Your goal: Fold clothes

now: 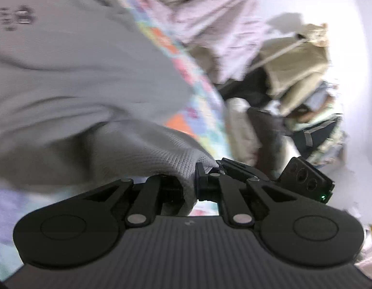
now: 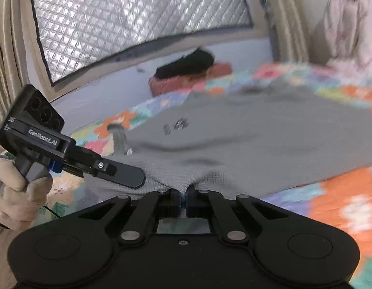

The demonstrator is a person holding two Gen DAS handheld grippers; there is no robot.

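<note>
Pinching the gray shirt's [image 2: 258, 125] hem in both left tool [image 1: 200, 168] and right tool [image 2: 185, 193]; first fold seemingly just starting.

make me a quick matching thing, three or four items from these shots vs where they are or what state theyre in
Items:
1. grey garment
2. left gripper
3. black item
4. floral quilt

States or places:
a. on a red thing by the window
b. under the garment
c. pinched at its edge by both jaws
d. held in a gloved hand

Pairs: 1-c, 2-d, 3-a, 4-b
</note>
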